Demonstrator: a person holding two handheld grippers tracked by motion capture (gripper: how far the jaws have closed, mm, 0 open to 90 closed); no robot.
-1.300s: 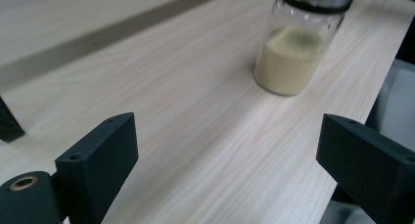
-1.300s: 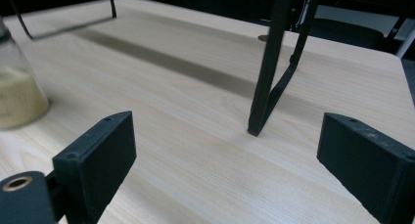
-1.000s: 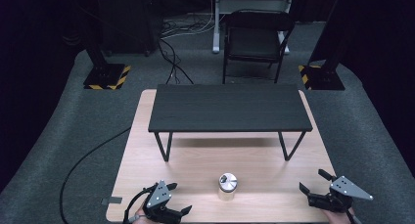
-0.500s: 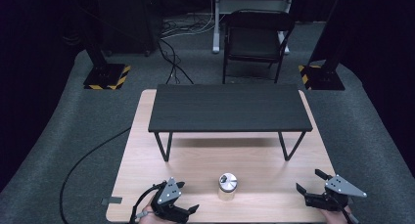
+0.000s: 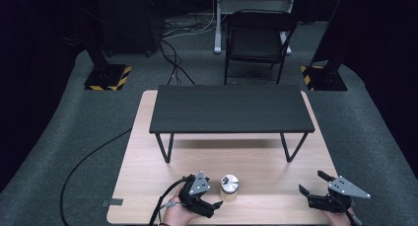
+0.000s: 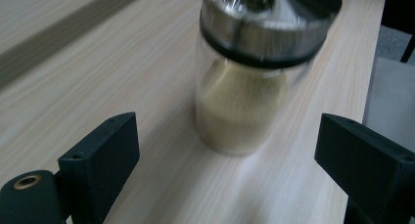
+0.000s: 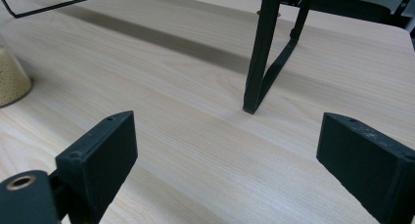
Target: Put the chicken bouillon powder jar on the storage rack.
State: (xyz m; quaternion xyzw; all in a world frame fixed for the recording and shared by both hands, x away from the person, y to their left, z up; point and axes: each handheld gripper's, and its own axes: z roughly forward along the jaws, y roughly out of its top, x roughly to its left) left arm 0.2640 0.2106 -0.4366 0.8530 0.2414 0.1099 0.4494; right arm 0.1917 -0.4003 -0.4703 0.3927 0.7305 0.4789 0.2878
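One glass jar (image 5: 229,186) stands upright on the light wood tabletop (image 5: 148,152), near the front edge, about mid-width. Metal lid (image 6: 268,18) with a black band under it; inside, pale yellowish-beige granules (image 6: 240,111) fill roughly the lower two thirds. Left tongs (image 5: 209,206) sit just left of the jar, released, jaws spread wide; in the left gripper view (image 6: 225,185) the jar stands ahead, between the jaw tips, not touching either. Right tongs (image 5: 313,184) at the front right corner, well apart from the jar, also released, nothing between the jaws (image 7: 225,175). Black low shelf (image 5: 230,109) on thin legs stands on the back half of the tabletop. Right gripper view catches one shelf leg (image 7: 259,57) ahead and the jar's base at far left.
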